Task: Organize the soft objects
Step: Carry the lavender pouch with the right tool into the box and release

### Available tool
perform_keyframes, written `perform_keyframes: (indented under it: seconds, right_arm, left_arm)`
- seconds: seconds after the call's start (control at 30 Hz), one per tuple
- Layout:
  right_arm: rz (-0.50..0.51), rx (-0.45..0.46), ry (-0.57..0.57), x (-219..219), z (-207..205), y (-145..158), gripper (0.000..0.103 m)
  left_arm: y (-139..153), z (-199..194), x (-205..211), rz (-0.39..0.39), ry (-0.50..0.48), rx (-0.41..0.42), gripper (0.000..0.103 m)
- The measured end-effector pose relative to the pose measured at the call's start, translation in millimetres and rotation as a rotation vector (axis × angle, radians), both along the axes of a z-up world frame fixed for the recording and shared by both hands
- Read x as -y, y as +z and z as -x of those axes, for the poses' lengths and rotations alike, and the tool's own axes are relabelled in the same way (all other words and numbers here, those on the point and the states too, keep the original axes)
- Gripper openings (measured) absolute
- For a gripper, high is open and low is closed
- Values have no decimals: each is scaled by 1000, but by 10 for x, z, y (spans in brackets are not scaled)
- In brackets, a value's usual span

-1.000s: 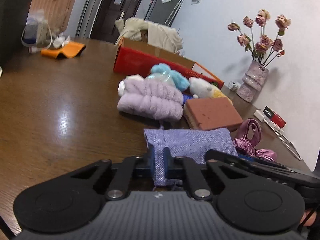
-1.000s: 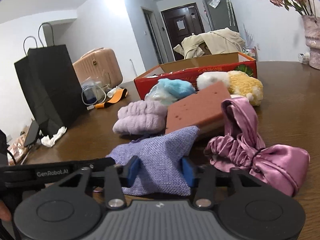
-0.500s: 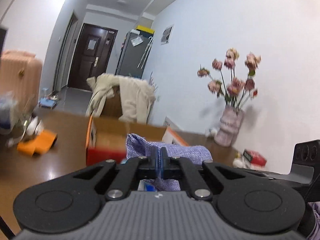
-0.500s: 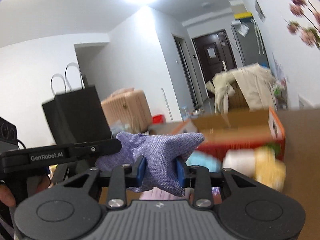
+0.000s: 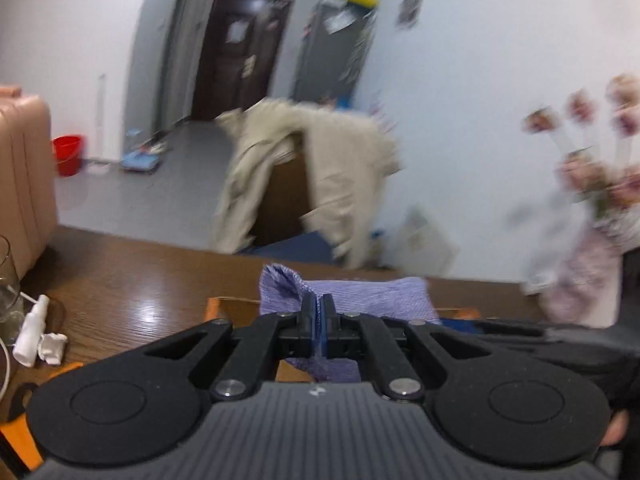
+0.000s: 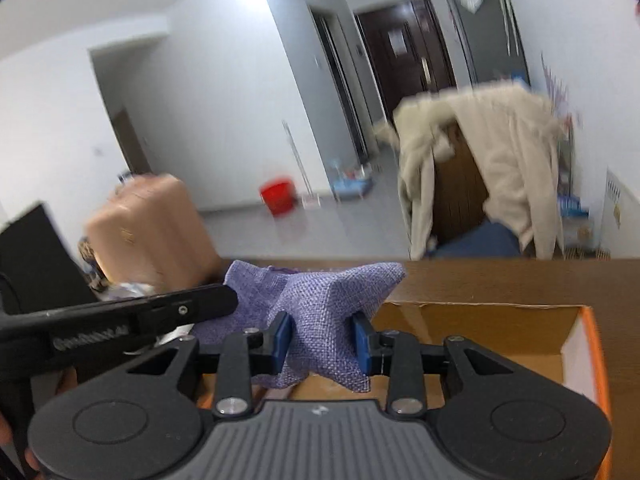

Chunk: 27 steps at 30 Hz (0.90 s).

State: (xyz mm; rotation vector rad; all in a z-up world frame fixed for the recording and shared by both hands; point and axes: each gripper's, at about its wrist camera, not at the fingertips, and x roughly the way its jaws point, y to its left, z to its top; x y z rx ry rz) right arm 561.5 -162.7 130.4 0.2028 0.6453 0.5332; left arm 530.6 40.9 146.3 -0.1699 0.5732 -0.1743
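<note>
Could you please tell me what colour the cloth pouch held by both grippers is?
Lavender purple, a coarse woven pouch; clearest in the right wrist view.

Quick headcount from my feeds: two tongs, the left tongs [image 5: 319,330] and the right tongs [image 6: 321,338], both clamped on the one purple cloth pouch [image 6: 320,304]. One cardboard box [image 6: 500,320] with orange edges, sitting on the one wooden worktop [image 5: 132,280]. Far side of the room I count one beige coat [image 6: 500,148] draped over something, one pink suitcase [image 6: 152,224], one red bucket [image 6: 279,198], one dark door [image 5: 236,52]. One vase of pink flowers [image 5: 580,272] on the right, too blurry to count blooms. One white spray bottle [image 5: 30,330] at the left.
</note>
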Motion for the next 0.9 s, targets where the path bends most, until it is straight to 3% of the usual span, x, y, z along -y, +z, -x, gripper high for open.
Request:
perform_keyframes:
  seconds: [0.17,0.27,0.33,0.37,0.5,0.57,0.73,0.9]
  right_arm:
    - [101,-161,-21,-294,-702,-567,36]
    - [215,-251,-13,-473,-806,-879,48]
    - [221,-283,11,-525,-792,-982,65]
    - [216,-276,19,-527,-761,-982,64]
    - [158,-253,11,-464,-647,-784,65]
    - [177,-217,14,-431,-519,-614,66]
    - [224,-123,20,-292,9,-92,68]
    - [206,-33,2,-38,582,444,74]
  left_arm:
    - [-500,-494,9,-110,-23,-105,7]
    - [-576,-529,-73,-79,-21,-123,10]
    - [-553,-494,-133,-55,-20,-99,29]
    - [-527,-472,-156,-59,-7,-87,34]
    - [-355,-268,-177,-87,-6,-53,42]
    - [-238,-136,-180,-94,-8,-36,51]
    - [182,346,-250,-96,19,32,66]
    - [548,955,-284,-97,55,101,80]
